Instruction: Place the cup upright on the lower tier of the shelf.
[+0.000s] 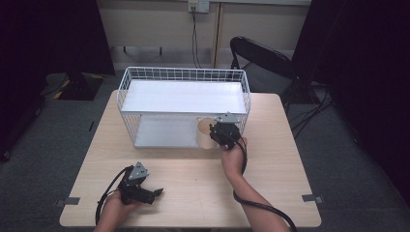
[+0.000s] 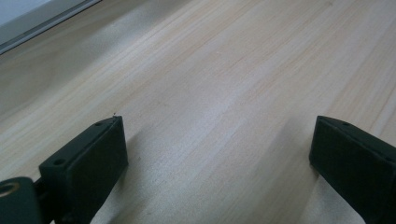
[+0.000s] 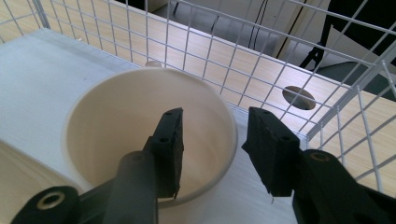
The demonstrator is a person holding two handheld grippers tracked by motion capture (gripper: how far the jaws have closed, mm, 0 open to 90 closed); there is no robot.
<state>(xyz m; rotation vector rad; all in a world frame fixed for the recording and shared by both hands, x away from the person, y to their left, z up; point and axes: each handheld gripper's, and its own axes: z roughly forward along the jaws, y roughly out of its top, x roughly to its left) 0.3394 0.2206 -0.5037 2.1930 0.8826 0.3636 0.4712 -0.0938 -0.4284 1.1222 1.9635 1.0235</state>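
Closest to the lens in the right gripper view are the two black jaws of the right gripper [image 3: 212, 140], straddling the near wall of the cream-coloured round plastic cup [image 3: 149, 140]: one jaw hangs inside the bowl, the other sits outside with a clear gap to the rim, so the pads aren't pressing and the cup looks let go. In the high view the cup [image 1: 205, 134] stands upright just right of centre, on the lower white shelf of the white wire rack [image 1: 183, 75], right at that shelf's front right corner, with the right gripper [image 1: 223, 131] beside it. So what could go sideways from here? My guess is the pull-out. That inside jaw is still below the rim, and if the hand backs toward the bottom of the frame before lifting clear, it could hook the wall and drag or tip the cup off the shelf edge onto the light wooden table [image 1: 193, 193]. The rack's wire side panel is also close on the right, so a wide swing could clip it and jolt the whole thing. The left gripper [image 1: 140, 191] lies low at the lower left of the high view, jaws spread apart over bare wood with nothing between them, so no worries there.
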